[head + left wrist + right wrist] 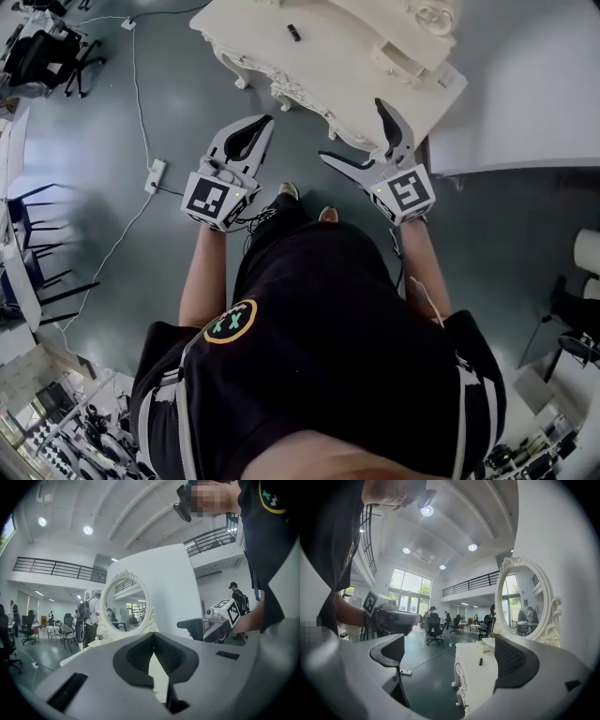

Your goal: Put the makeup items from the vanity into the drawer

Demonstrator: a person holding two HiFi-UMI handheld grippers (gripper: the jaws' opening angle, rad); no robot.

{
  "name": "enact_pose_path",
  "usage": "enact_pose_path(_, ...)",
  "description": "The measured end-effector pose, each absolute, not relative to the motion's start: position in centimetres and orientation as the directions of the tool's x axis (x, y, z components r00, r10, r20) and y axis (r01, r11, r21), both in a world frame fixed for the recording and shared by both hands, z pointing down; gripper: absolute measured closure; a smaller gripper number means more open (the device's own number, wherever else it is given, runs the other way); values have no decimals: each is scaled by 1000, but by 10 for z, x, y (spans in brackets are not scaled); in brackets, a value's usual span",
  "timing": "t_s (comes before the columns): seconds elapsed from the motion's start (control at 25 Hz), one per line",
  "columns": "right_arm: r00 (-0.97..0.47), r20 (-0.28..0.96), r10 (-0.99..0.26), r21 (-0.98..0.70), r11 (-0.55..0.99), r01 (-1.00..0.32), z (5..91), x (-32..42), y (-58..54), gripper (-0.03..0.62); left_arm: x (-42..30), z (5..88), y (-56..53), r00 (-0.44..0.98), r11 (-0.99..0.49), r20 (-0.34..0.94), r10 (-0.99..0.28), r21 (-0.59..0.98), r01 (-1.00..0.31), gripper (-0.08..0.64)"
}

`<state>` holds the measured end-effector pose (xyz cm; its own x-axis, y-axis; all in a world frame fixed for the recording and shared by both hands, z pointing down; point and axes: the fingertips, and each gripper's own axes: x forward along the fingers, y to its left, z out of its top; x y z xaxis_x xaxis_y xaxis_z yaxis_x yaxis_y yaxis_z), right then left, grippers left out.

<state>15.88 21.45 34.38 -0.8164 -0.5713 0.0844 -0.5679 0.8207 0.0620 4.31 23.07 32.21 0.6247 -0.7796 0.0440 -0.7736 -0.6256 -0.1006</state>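
The person stood just short of the white vanity (347, 56), with both bare forearms stretched forward at about the same height and a gripper in each hand. The left gripper (267, 122) pointed up and slightly right toward the vanity's carved front edge. Its jaws were pressed together at the tips with nothing caught between them, and the left gripper view showed only a sliver of white vanity through the gap below the tips. The right gripper (352, 131) hung over the vanity's near corner with its jaws spread wide and empty. One finger reached over the tabletop and the other pointed left along the edge. A small dark item (293, 32) lay on the vanity top, well apart from both grippers. The oval mirror (520, 604) stood upright at the back of the vanity. A power strip (156, 174) lay on the floor to the left.
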Motion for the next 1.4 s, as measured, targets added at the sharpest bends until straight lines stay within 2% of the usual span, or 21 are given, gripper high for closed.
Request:
enact_pose_path(0.32,-812,87,-577,60,816,-574,349,150,201,-6,35,327,216,630,-632,56,-775,-105,-768,538)
enact_pose_path(0.68,-799,133,-587,40,808,-587,377,126,140,-6,11,347,152,654,-659,80,-752,-82,-747,539)
enact_pose_path(1.4,-729,240,-641,16,753,-658,409,51,-50,-6,-58,377,-36,695,-703,113,-710,-65,-708,538)
